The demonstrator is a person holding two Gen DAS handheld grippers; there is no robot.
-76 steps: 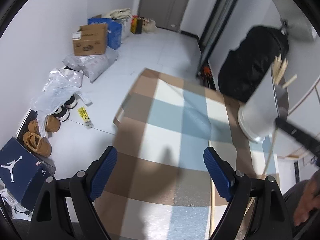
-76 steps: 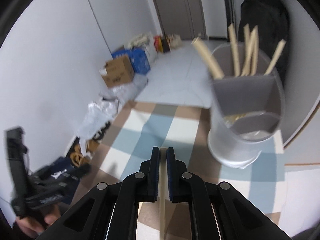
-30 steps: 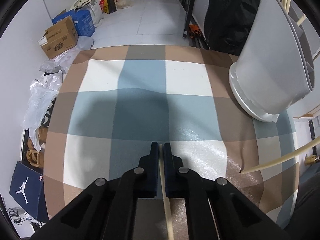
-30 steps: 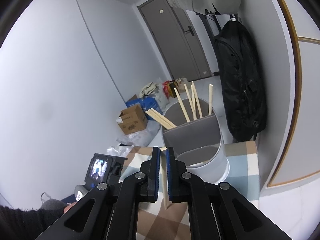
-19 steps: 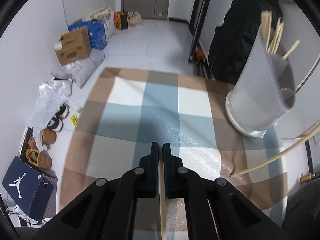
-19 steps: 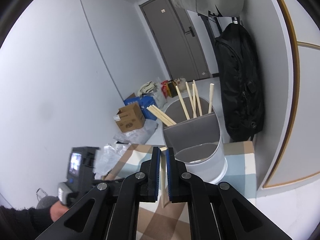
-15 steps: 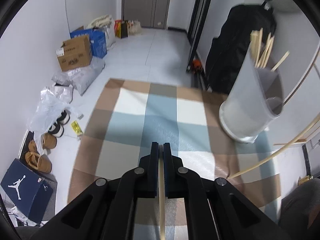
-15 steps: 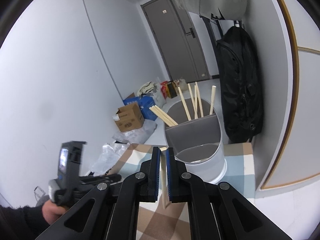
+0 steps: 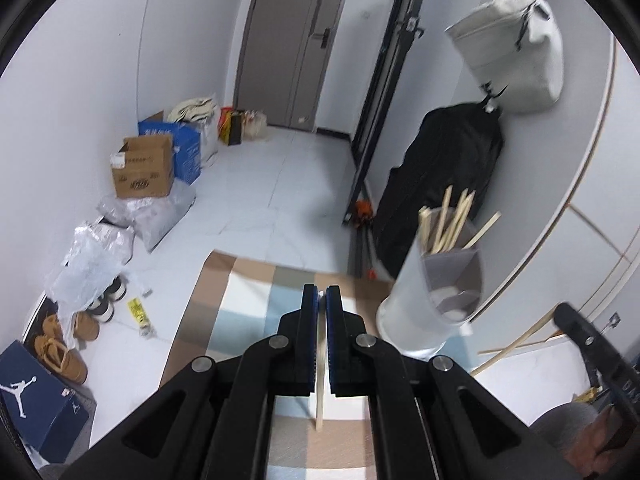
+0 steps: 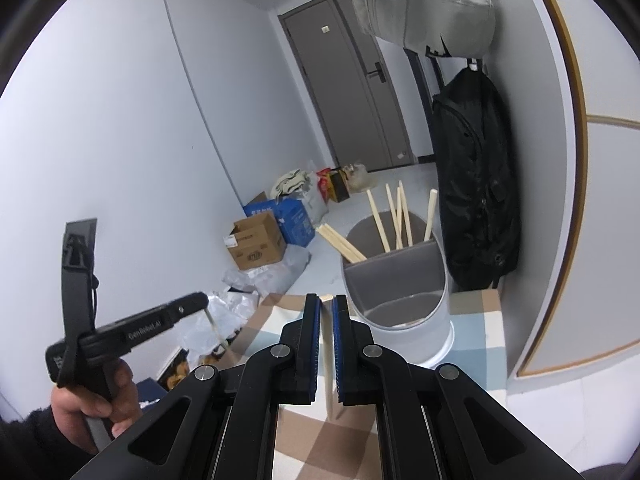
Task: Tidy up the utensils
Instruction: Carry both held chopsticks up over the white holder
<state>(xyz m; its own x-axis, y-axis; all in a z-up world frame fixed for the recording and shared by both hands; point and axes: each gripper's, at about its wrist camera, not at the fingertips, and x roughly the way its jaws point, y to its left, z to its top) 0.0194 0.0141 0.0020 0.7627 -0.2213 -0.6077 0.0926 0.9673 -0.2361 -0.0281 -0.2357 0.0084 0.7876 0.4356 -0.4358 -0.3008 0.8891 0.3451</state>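
Even, cool indoor light is seen; edges are bent by fisheye, corners blackened, the utensil holder (image 9: 436, 292) slightly blurred.

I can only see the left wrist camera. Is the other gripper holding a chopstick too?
Observer: Yes. In the right wrist view the right gripper has its fingers shut on a chopstick, with the tip just poking above them.
Operator: Who's holding my gripper?
Observer: A hand in a dark sleeve grips the handle of the left gripper.
Operator: How many sticks are in the holder? It's blurry here.
Observer: About six standing sticks, all behind the divider of the holder.
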